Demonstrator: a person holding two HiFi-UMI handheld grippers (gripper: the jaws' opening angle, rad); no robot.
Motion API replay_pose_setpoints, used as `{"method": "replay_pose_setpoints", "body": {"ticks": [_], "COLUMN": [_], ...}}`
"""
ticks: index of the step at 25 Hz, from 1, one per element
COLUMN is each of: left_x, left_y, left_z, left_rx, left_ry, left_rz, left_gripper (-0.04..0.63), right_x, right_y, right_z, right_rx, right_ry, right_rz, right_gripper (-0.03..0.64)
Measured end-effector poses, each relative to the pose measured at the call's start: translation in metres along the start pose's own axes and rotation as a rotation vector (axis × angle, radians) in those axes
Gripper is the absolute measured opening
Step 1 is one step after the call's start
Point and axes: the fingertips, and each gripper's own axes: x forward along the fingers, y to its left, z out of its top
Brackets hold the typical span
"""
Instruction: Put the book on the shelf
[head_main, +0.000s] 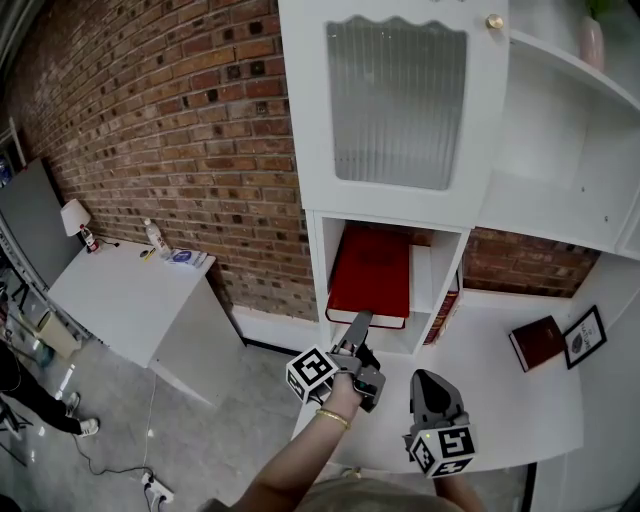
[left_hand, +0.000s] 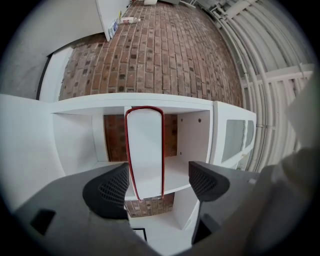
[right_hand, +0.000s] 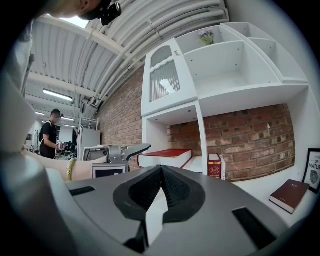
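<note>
L gripper (head_main: 357, 326), lower centre of the head view, has its jaws spread wide, pads either side of the red book (head_main: 370, 272) w/o pressing it. I see the book lying flat in the lower-left cubby of the shelf (head_main: 318, 262), front edge overhanging a bit. Right of that, my R gripper (head_main: 432, 392) is pressed together w/ nothing in it, and a darker book (head_main: 537, 342) lies on the white counter (head_main: 490, 390) at far right.

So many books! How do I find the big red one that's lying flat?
Find the tall white cabinet against the brick wall and look in the open cubby right under its ribbed glass door. The big red book lies flat there, sticking out past the edge; the smaller red book next door stands upright.
</note>
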Motion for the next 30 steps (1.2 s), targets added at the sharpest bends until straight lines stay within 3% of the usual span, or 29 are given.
{"method": "replay_pose_setpoints", "body": {"ticks": [7, 12, 20, 25, 30], "left_x": [-0.017, -0.033, -0.052, -0.06, -0.063], "left_y": [-0.015, -0.014, -0.017, -0.023, -0.033], "left_z": [-0.009, -0.018, -0.035, -0.04, -0.052], "left_rx": [0.057, 0.075, 0.112, 0.156, 0.247], "left_ry": [0.014, 0.017, 0.048, 0.063, 0.131], "left_rz": [-0.001, 0.031, 0.059, 0.063, 0.04], "left_gripper": [0.349, 0.208, 0.056, 0.005, 0.005], "right_x": [-0.013, -0.024, -0.038, -0.043, -0.045], "right_y": [0.007, 0.011, 0.016, 0.018, 0.018], "right_z": [0.001, 0.001, 0.002, 0.003, 0.004], "right_rx": [-0.002, 0.001, -0.005, -0.004, -0.005], "right_ry": [-0.002, -0.002, 0.005, 0.005, 0.011], "right_rz": [0.018, 0.024, 0.042, 0.049, 0.059], "right_gripper": [0.006, 0.006, 0.006, 0.006, 0.006]}}
